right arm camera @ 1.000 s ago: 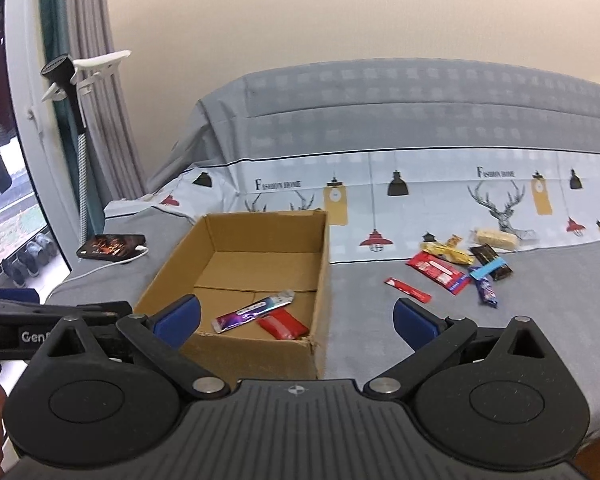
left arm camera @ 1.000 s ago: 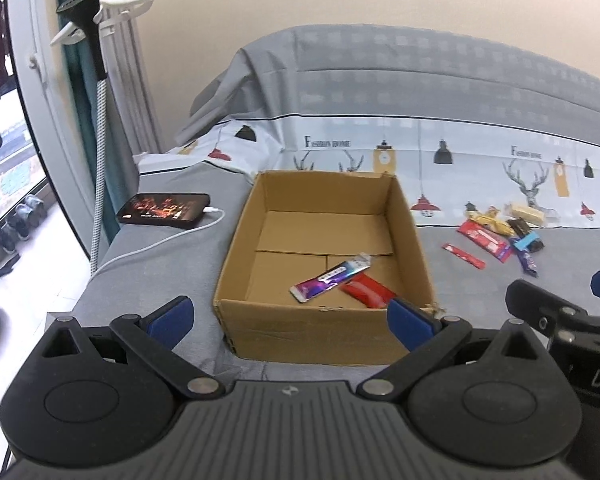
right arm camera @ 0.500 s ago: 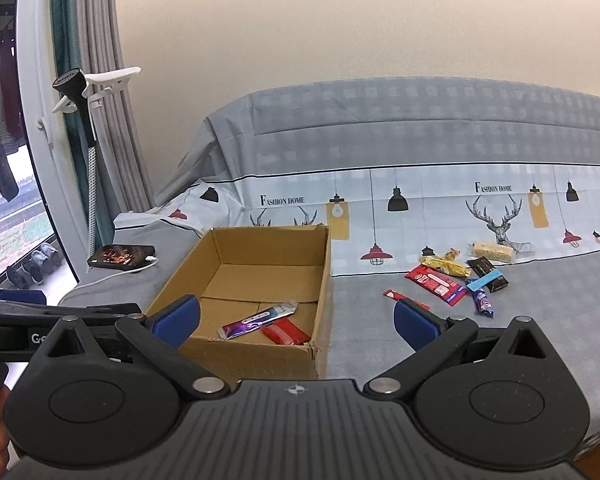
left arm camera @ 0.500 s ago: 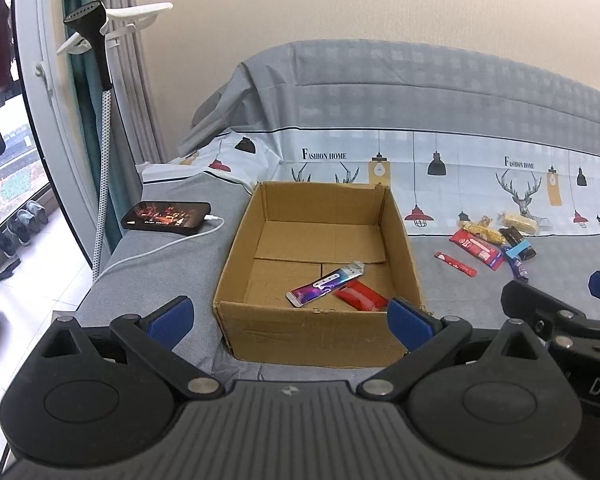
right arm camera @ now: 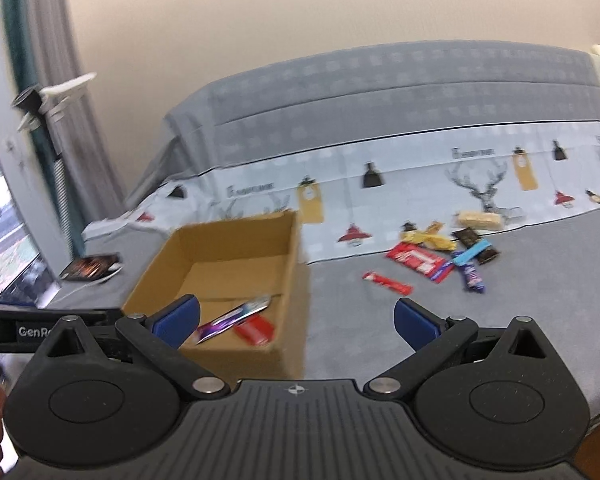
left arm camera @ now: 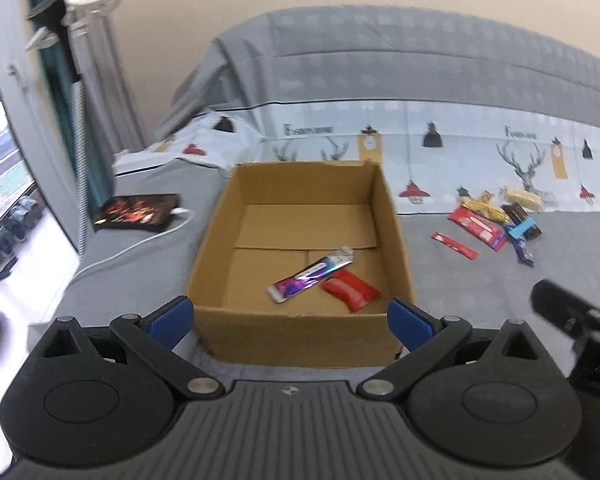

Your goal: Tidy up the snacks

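Cardboard box [left arm camera: 300,256] sits open on the grey bedspread [left arm camera: 460,300] in front of me, and my left gripper [left arm camera: 290,318] hangs just short of its near wall with both blue fingers spread wide and nothing between them. Inside the box, toward the near right corner, lie a purple bar [left arm camera: 310,275] and a red packet [left arm camera: 351,290], the bar's end resting over the packet's edge.

My right gripper [right arm camera: 296,318] is likewise wide open and empty, held to the right of the box, pointing at the bare cover between the box and the loose snacks. Those snacks sit well apart from the box, off to its right near the printed strip of the cover: a thin red stick [right arm camera: 387,283] nearest, then a bigger red pack [right arm camera: 419,261], a yellow wrapper [right arm camera: 430,238], a pale bar [right arm camera: 480,220], a dark bar with a blue band [right arm camera: 475,250] and a small purple one [right arm camera: 472,276].

Left of the box a phone [left arm camera: 138,210] lies face up with a white cable [left arm camera: 140,242] plugged in. Both views are blurred.
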Action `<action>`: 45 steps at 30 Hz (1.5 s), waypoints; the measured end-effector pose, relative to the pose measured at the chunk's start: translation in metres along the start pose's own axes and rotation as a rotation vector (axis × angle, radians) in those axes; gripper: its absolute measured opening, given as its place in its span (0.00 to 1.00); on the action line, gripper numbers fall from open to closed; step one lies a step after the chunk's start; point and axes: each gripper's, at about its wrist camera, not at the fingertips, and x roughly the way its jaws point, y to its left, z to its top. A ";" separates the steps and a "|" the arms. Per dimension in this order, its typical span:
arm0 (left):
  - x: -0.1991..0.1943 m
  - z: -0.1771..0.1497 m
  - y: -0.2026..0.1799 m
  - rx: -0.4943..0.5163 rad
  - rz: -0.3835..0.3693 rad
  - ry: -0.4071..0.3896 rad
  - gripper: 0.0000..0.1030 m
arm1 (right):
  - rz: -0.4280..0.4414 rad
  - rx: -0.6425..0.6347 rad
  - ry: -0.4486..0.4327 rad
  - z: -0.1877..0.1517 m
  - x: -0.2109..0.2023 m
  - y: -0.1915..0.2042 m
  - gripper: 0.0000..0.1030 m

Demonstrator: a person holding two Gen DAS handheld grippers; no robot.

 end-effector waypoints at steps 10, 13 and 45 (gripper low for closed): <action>0.061 0.062 -0.093 0.075 -0.106 0.075 1.00 | -0.215 0.092 -0.002 0.016 0.033 -0.115 0.99; 0.098 0.086 -0.127 0.064 -0.127 0.133 1.00 | -0.279 0.119 0.005 0.020 0.051 -0.155 0.99; 0.484 0.132 -0.341 -0.098 -0.197 0.651 1.00 | -0.283 -0.167 0.426 0.062 0.460 -0.356 0.99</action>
